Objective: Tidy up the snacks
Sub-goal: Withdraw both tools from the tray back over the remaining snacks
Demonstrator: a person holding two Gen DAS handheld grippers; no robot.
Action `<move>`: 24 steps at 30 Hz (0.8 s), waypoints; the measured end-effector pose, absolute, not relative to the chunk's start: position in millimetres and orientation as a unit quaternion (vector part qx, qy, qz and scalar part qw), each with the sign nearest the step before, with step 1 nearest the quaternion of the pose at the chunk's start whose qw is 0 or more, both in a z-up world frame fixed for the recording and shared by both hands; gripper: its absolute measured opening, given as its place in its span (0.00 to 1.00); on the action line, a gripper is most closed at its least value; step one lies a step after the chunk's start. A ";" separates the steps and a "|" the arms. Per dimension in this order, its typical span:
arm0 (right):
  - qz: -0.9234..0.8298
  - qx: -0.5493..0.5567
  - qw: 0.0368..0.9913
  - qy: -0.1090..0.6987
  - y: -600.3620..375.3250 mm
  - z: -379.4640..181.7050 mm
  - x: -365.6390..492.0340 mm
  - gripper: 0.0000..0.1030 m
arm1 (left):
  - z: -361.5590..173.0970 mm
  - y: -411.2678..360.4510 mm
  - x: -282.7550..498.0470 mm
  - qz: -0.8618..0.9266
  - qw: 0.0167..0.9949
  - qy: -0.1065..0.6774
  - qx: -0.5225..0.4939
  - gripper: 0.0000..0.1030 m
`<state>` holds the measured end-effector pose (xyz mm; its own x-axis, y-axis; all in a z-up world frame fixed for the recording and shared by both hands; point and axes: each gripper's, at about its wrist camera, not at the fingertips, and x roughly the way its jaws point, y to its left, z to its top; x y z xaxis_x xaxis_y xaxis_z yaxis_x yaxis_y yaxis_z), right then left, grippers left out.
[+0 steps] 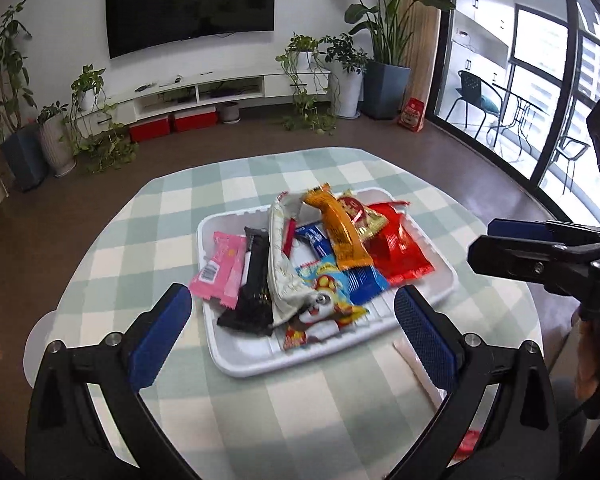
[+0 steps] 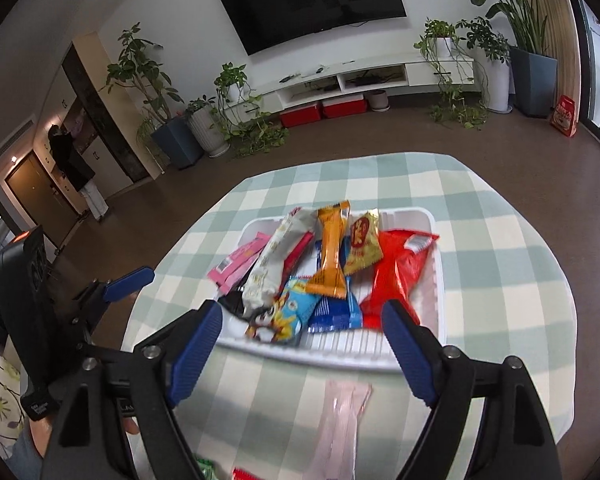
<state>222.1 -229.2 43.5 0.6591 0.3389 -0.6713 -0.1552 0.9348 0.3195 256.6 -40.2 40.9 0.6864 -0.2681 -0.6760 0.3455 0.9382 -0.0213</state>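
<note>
A white tray (image 1: 236, 354) on the checked tablecloth holds several snack packets: a pink one (image 1: 220, 268), a black one (image 1: 254, 280), a cream one (image 1: 282, 264), an orange bar (image 1: 340, 232), a red pouch (image 1: 396, 244) and blue ones (image 1: 366, 282). My left gripper (image 1: 292, 308) is open and empty, hovering over the tray's near edge. My right gripper (image 2: 304, 322) is open and empty above the tray's (image 2: 340, 354) near rim. A pale pink packet (image 2: 340, 420) lies on the cloth below it, outside the tray; it also shows in the left wrist view (image 1: 418, 372).
The right gripper (image 1: 512, 252) shows at the right of the left wrist view; the left gripper (image 2: 128, 280) shows at the left of the right wrist view. Small green (image 2: 204, 466) and red (image 2: 246, 474) packets lie at the table's near edge. Plants and a TV stand line the far wall.
</note>
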 end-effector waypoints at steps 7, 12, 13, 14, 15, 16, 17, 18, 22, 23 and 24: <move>0.135 0.124 0.902 0.391 -236.1 27.2 161.5 0.82 | 32.9 -25.8 198.5 -0.170 0.913 0.366 0.056 1.00; 0.132 0.136 0.896 0.401 -242.4 6.2 123.4 0.82 | 14.8 -6.2 151.9 -0.158 0.910 0.381 0.055 1.00; 0.130 0.140 0.895 0.404 -243.0 0.8 116.3 0.82 | 8.5 -3.1 145.6 -0.157 0.904 0.395 0.053 1.00; 0.129 0.143 0.893 0.408 -243.4 -4.2 109.9 0.82 | 1.1 -1.7 136.9 -0.155 0.896 0.414 0.049 1.00; 0.128 0.148 0.891 0.411 -243.7 -9.7 103.5 0.82 | -5.0 -0.8 129.1 -0.155 0.890 0.426 0.044 1.00; 0.128 0.151 0.889 0.413 -243.4 -13.9 98.3 0.82 | -11.1 -0.2 119.0 -0.157 0.886 0.434 0.038 1.00; 0.127 0.155 0.887 0.417 -243.4 -19.4 93.2 0.82 | -17.4 -1.9 108.4 -0.159 0.883 0.440 0.037 1.00; 0.125 0.157 0.885 0.420 -243.0 -23.8 88.1 0.82 | -23.5 -5.3 98.8 -0.164 0.879 0.445 0.041 1.00; 0.124 0.148 0.889 0.415 -238.8 -31.3 71.4 0.82 | -47.1 -20.4 76.7 -0.173 0.865 0.468 0.056 1.00; 0.123 0.146 0.889 0.416 -237.7 -32.5 69.3 0.82 | -50.0 -23.6 75.3 -0.172 0.864 0.469 0.056 1.00; 0.123 0.145 0.889 0.416 -237.1 -33.4 67.8 0.82 | -51.7 -26.6 74.9 -0.169 0.865 0.469 0.058 1.00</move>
<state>67.8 -237.1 -33.4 0.6239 0.3399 -0.7037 -0.0980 0.9274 0.3610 74.9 -26.6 -51.7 0.5027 -0.2385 -0.8309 0.3477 0.9358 -0.0583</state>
